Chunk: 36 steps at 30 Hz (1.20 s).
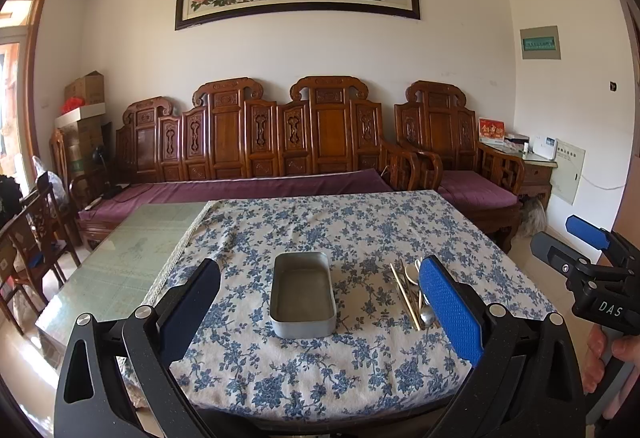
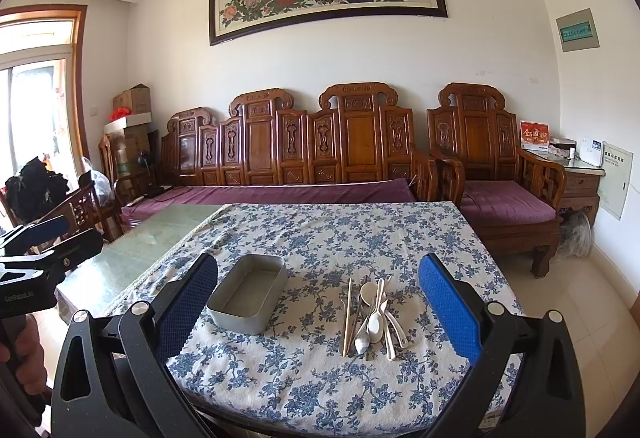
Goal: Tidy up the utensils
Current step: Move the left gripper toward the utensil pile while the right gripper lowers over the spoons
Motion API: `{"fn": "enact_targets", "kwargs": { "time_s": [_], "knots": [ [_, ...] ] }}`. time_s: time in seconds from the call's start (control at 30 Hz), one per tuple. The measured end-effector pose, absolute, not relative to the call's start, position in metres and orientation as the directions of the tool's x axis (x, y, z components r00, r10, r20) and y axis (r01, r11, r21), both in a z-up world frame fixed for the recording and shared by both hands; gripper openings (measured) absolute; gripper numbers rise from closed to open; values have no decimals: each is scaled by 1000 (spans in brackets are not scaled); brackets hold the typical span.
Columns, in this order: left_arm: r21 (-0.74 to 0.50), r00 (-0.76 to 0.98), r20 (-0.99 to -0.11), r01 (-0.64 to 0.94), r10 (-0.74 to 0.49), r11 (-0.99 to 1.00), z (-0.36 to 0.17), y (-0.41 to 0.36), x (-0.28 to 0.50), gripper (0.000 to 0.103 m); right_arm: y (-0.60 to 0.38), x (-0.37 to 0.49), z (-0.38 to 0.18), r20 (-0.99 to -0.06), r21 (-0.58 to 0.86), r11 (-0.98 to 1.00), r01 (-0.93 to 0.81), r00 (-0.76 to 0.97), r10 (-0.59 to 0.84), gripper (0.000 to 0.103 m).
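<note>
A grey metal rectangular tin (image 1: 302, 296) stands empty on the floral tablecloth (image 1: 320, 230); it also shows in the right wrist view (image 2: 248, 294). To its right lies a pile of utensils (image 2: 370, 316): white spoons, a metal spoon and chopsticks, partly hidden behind a finger in the left wrist view (image 1: 410, 294). My left gripper (image 1: 320, 302) is open and empty, held above the table's near edge in front of the tin. My right gripper (image 2: 320, 306) is open and empty, in front of the utensils. The right gripper also shows at the left wrist view's right edge (image 1: 592, 266).
The tablecloth (image 2: 320, 234) covers the right part of a glass-topped table (image 1: 132, 250). A carved wooden sofa (image 1: 256, 141) with purple cushions stands behind it, an armchair (image 2: 492, 173) to the right. Wooden chairs (image 1: 36, 238) stand at the left. The floor is tiled.
</note>
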State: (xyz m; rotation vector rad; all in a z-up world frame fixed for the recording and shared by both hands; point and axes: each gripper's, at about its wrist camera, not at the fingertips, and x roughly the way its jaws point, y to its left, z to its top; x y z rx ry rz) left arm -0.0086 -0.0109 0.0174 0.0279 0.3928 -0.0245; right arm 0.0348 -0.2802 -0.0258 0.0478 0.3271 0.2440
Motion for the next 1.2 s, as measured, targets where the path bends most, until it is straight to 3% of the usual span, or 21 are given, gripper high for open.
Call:
{"fn": "enact_targets", "kwargs": {
  "time_s": [0.23, 0.7, 1.2],
  "knots": [
    [22, 918, -396, 44, -32, 999, 15, -12, -7, 97, -281, 37, -28, -322, 87, 970, -225, 915, 242, 101],
    [20, 839, -539, 94, -69, 995, -42, -11, 32, 97, -291, 68, -78, -382, 79, 973, -215, 896, 229, 101],
    [-42, 731, -665, 170, -155, 984, -112, -20, 96, 97, -319, 158, -138, -516, 40, 985, -170, 840, 166, 97]
  ]
}}
